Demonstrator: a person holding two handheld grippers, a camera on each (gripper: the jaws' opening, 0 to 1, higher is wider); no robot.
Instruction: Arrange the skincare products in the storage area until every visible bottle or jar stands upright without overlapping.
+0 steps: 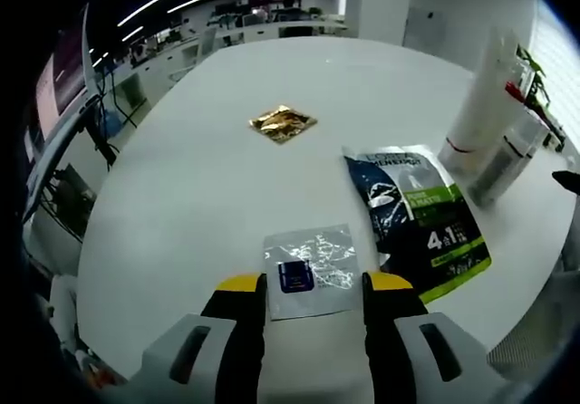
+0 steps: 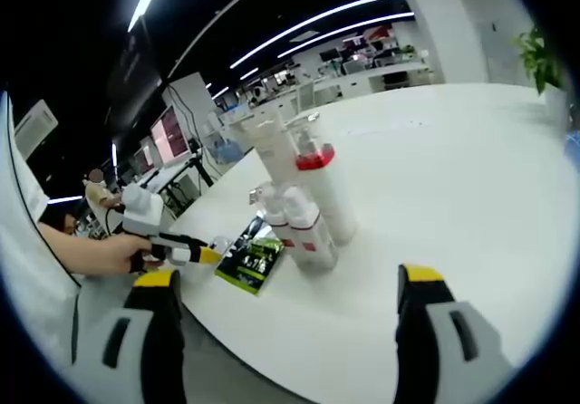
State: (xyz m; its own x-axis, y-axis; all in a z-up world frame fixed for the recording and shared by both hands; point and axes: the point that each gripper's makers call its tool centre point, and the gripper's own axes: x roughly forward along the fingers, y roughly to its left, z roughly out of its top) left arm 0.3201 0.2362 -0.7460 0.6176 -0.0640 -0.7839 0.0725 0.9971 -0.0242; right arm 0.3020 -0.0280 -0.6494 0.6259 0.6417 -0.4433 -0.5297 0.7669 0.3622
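**Inspection: skincare items on white table, both grippers unloaded**

Left gripper view: my left gripper (image 1: 314,286) stands with its jaws apart, yellow tips either side of a clear sachet (image 1: 311,268) that lies flat on the white table (image 1: 181,187). I cannot confirm that either tip touches the sachet; nothing is clamped. At 1 o'clock from the sachet, just beside it, lies a dark blue and green packet (image 1: 417,216), flat, its near corner close to my right-hand tip. At 12 o'clock, well apart, a gold foil sachet (image 1: 283,123) lies flat. At 2 o'clock, toward the table edge, a tall white tube (image 1: 483,96) with a red band stands upright; a smaller clear bottle (image 1: 509,155) sits just beside it, leaning or distorted by the lens, I cannot tell which.

Right gripper view: my right gripper (image 2: 285,286) is spread wide above the table edge, holding nothing. At 12 o'clock stand two tall white tubes (image 2: 308,182), one with a red cap, with two smaller white bottles (image 2: 294,227) in front of them, all close together, contact uncertain. The green packet (image 2: 252,261) lies flat at 11 o'clock. At 10 o'clock my hand (image 2: 104,252) holds the left gripper (image 2: 214,255) at the table edge.
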